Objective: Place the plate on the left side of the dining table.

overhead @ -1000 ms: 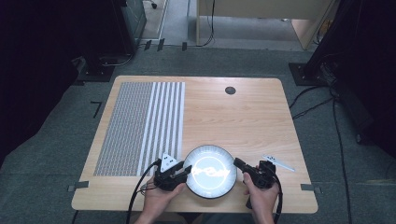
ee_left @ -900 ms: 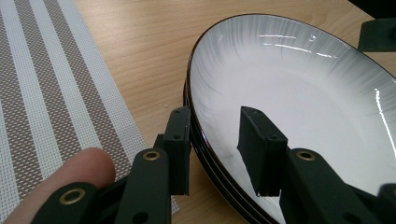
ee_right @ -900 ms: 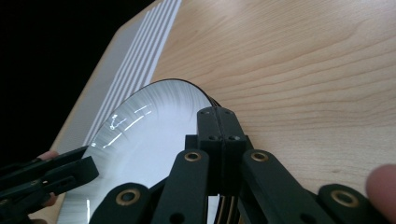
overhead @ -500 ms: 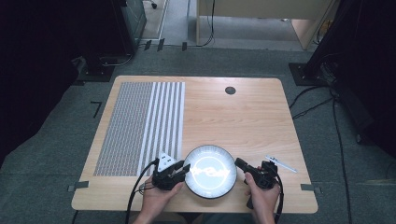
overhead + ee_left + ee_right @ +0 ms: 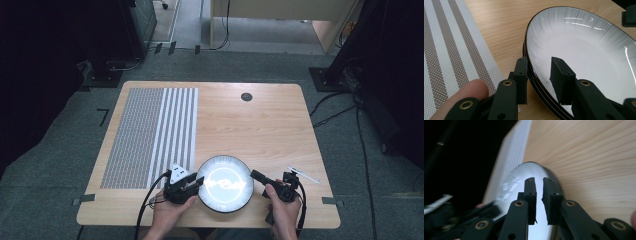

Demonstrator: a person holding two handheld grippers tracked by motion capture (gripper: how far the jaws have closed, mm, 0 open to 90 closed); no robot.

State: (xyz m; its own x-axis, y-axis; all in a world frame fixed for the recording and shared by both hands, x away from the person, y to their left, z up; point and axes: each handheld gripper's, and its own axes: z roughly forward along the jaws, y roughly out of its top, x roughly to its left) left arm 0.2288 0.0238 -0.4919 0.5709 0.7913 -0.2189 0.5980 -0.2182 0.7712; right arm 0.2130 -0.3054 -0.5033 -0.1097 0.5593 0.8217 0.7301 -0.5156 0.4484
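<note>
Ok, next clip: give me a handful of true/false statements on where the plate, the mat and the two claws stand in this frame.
1. The round white plate with the dark rim lies near the front edge of the light wooden table. True.
2. The left claw has one jaw inside the plate's rim and one outside. True.
3. The plate rests on the grey-and-white striped woven mat. False: it sits on bare wood to the mat's right.
4. The right claw hangs far back over the table's middle. False: it is at the plate's right rim.
5. A knife lies in the plate. False: the plate is empty.
</note>
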